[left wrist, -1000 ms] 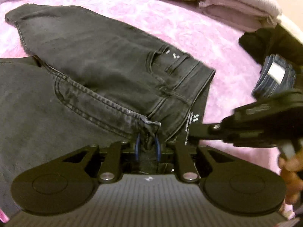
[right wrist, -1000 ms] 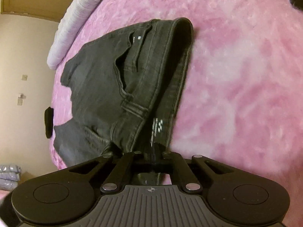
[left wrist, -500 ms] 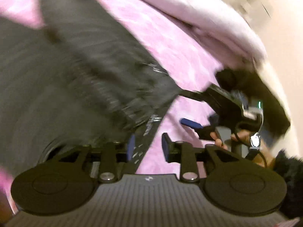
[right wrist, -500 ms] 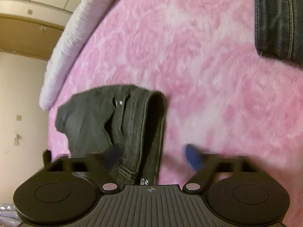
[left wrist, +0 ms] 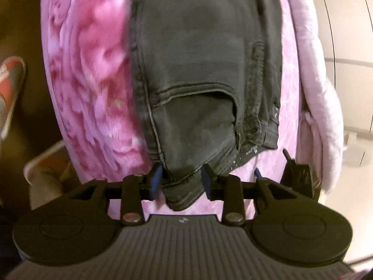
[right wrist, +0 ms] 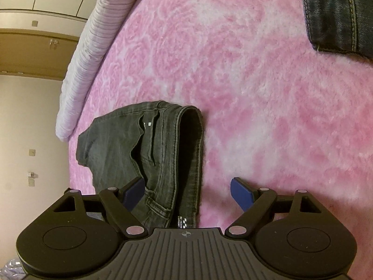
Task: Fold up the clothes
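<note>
Dark grey jeans (left wrist: 198,70) lie folded on a pink fluffy blanket (left wrist: 93,81). My left gripper (left wrist: 181,182) is open, its blue pads either side of a corner of the jeans' waist. In the right wrist view the jeans (right wrist: 149,158) lie with the waistband opening facing up. My right gripper (right wrist: 188,196) is open wide just above the waistband end, holding nothing. The right gripper's fingers also show in the left wrist view (left wrist: 296,175) at the right.
A folded lilac blanket (right wrist: 84,53) lies along the bed's far edge, also in the left wrist view (left wrist: 321,88). Blue jeans (right wrist: 338,14) lie at the top right. The bed edge and floor with a container (left wrist: 46,175) are at the left.
Both grippers let go of the jeans' waist and opened. The right gripper drew back; the left view swung round along the jeans.
</note>
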`<act>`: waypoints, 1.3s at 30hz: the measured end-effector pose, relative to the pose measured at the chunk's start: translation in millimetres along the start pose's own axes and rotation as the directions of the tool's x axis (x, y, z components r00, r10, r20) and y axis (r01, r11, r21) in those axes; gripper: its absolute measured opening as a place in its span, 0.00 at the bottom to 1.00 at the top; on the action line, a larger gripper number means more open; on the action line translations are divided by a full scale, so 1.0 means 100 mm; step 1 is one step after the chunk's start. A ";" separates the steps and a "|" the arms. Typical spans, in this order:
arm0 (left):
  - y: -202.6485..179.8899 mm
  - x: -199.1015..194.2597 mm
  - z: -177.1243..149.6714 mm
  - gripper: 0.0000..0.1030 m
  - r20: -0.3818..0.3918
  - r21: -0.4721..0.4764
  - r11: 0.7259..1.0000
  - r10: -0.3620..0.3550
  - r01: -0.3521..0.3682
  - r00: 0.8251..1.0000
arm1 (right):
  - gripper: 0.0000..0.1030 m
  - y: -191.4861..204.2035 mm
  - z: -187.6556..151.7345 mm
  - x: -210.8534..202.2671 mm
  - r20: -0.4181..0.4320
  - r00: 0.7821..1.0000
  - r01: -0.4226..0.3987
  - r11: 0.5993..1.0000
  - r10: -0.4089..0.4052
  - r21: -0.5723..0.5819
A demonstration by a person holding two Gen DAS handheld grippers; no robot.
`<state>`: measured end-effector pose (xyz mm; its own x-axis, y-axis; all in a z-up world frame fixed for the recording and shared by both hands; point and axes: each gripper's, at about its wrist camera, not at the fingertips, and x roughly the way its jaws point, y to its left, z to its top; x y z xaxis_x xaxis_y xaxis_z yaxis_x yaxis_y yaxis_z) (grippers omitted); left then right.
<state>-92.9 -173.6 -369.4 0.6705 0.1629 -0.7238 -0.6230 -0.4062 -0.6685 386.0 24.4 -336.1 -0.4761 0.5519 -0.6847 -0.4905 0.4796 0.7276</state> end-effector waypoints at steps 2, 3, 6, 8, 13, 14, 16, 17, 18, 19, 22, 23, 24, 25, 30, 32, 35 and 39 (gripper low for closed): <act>0.06 0.06 0.01 0.30 0.000 -0.018 1.000 -0.009 0.009 1.000 | 0.82 0.00 0.02 0.02 0.002 1.000 -0.005 1.000 0.005 0.001; 0.09 0.09 0.02 0.31 0.001 -0.027 1.000 -0.013 0.013 1.000 | 0.81 0.00 0.03 0.04 0.009 1.000 -0.013 1.000 0.013 0.003; 0.10 0.11 0.04 0.28 -0.010 0.010 1.000 -0.014 0.014 1.000 | 0.81 0.01 0.09 0.11 0.029 0.999 -0.038 0.999 0.037 0.009; 0.11 0.10 0.05 0.28 -0.014 0.008 1.000 -0.016 0.016 1.000 | 0.81 -0.02 0.14 0.16 0.067 0.994 -0.084 0.996 0.082 0.029; 0.08 0.14 0.08 0.24 -0.028 0.029 1.000 -0.002 0.003 1.000 | 0.65 0.07 0.30 0.42 0.058 0.993 -0.099 0.995 0.099 0.002; 0.06 0.14 0.10 0.21 -0.041 0.050 0.999 0.005 -0.003 0.999 | 0.35 0.14 0.31 0.46 0.034 0.998 -0.048 0.998 0.050 -0.050; 0.02 0.14 0.13 0.15 -0.067 0.092 0.996 0.016 -0.010 0.998 | 0.18 0.17 0.31 0.47 0.019 1.000 -0.009 0.996 0.011 -0.087; -0.02 0.14 0.15 0.13 -0.083 0.114 0.993 0.011 -0.001 0.996 | 0.11 0.20 0.32 0.42 0.022 1.000 -0.001 0.995 0.004 -0.104; -0.06 0.13 0.17 0.11 -0.100 0.136 0.991 0.005 0.008 0.995 | 0.09 0.27 0.34 0.36 0.031 1.000 0.007 0.990 -0.003 -0.139; -0.11 0.14 0.19 0.09 -0.118 0.164 0.986 0.000 0.020 0.993 | 0.08 0.35 0.36 0.28 0.043 0.999 0.014 0.983 -0.006 -0.183; -0.33 0.23 0.18 0.09 -0.190 0.261 0.963 -0.018 0.068 0.982 | 0.07 0.65 0.41 0.01 0.090 0.996 0.030 0.952 -0.003 -0.304; -0.40 0.31 0.15 0.09 -0.216 0.279 0.957 -0.023 0.085 0.976 | 0.07 0.67 0.44 -0.04 0.107 0.994 0.047 0.950 -0.015 -0.308; -0.45 0.39 0.11 0.09 -0.240 0.295 0.951 -0.023 0.096 0.971 | 0.07 0.65 0.49 -0.04 0.123 0.992 0.078 0.951 -0.042 -0.298; -0.49 0.49 0.06 0.09 -0.257 0.308 0.946 -0.016 0.097 0.966 | 0.07 0.62 0.53 -0.04 0.138 0.988 0.108 0.952 -0.070 -0.288; -0.62 0.65 -0.08 0.11 -0.276 0.393 0.919 0.092 0.025 0.957 | 0.21 0.27 0.68 0.18 0.126 0.968 0.232 0.966 -0.218 -0.112; -0.70 0.59 -0.11 0.13 -0.309 0.437 0.899 0.116 0.033 0.944 | 0.46 0.43 0.58 0.12 0.168 0.944 0.310 0.937 -0.284 -0.160; -0.82 0.37 -0.10 0.13 -0.341 0.533 0.844 0.162 0.049 0.926 | 0.61 0.65 0.26 -0.08 0.239 0.901 0.417 0.877 -0.363 -0.240; -0.82 -0.02 0.26 0.13 -0.246 0.548 0.834 0.230 -0.061 0.942 | 0.61 0.78 -0.32 -0.35 0.180 0.950 0.291 0.930 -0.254 -0.226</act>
<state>-54.0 -117.0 -317.7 0.5868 -0.1610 -0.7936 -0.7815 0.1440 -0.6070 340.9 20.0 -256.8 -0.1964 0.5254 -0.8279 -0.7595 0.4525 0.4673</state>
